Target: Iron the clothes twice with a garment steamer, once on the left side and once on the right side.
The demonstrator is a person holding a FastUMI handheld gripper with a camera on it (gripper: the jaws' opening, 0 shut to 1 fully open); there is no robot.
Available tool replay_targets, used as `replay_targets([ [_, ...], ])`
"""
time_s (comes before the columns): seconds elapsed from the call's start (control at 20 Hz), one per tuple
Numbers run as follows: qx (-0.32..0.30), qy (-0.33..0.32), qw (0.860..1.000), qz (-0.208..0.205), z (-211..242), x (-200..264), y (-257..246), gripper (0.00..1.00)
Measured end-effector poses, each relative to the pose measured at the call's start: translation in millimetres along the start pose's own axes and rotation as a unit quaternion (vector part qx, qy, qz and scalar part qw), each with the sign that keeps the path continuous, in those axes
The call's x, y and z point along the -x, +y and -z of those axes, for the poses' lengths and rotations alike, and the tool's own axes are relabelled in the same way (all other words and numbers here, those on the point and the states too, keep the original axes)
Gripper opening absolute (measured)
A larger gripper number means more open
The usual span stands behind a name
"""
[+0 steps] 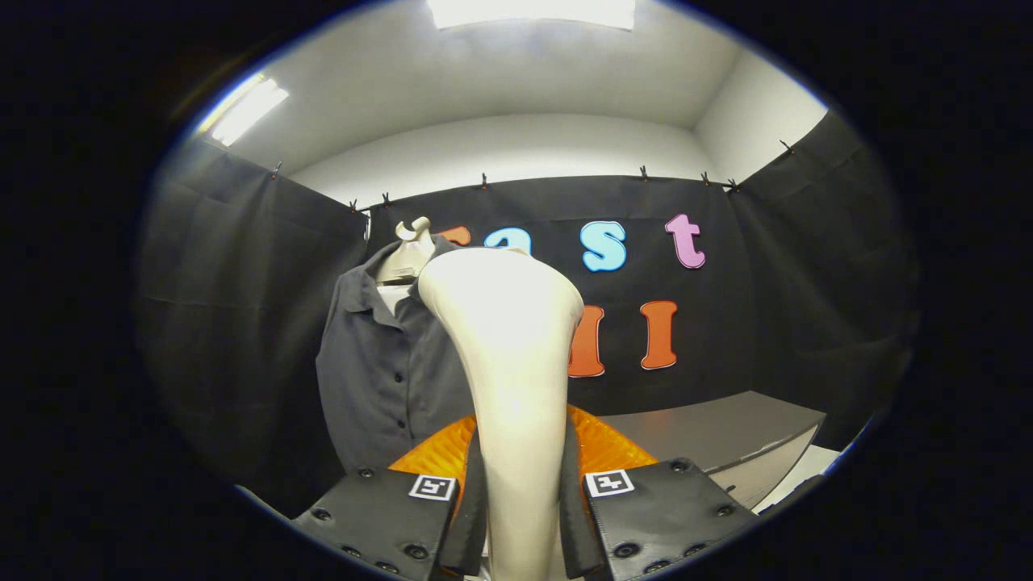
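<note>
Both fingers of the tongs [523, 500] clamp the cream steamer [508, 355], its head raised just before the dark shirt [387, 363] on the mannequin. Judging by this, either side's pass may yet remain; progress can't be told.

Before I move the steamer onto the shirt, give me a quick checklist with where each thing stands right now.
1. Grip: the gripper has both jaws pressed on the cream steamer. Ok.
2. Steamer attitude: it stands upright between the jaws, head at the top. Ok.
3. Shirt: it hangs buttoned on a form, just beyond the steamer. Ok.
4. Contact: whether the steamer head touches the cloth. Cannot tell.
5. Side: the steamer covers the shirt's side nearer the grey table; the other side is free. Ok.
6. Steam coming out: none to be seen. Cannot tell.
</note>
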State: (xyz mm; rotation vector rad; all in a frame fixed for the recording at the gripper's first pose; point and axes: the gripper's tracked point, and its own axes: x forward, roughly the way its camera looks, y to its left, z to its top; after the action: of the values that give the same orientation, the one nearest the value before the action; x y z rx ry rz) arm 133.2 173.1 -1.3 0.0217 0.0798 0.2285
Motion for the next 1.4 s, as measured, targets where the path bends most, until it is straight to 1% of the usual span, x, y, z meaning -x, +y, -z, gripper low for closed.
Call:
replay_targets([
  [0.3,0.018,-0.008,1.0,0.005,0,-15,60,0.45],
  [0.55,0.035,-0.024,0.999,0.008,0,-40,102,0.44],
  [0.7,0.04,-0.023,0.999,0.01,5,-66,122,0.44],
  [0.85,0.042,-0.004,0.998,0.038,21,-100,125,0.44],
  [1.05,0.04,0.023,0.997,0.062,50,-146,128,0.45],
  [1.4,0.036,0.05,0.989,0.132,79,-198,100,0.45],
])
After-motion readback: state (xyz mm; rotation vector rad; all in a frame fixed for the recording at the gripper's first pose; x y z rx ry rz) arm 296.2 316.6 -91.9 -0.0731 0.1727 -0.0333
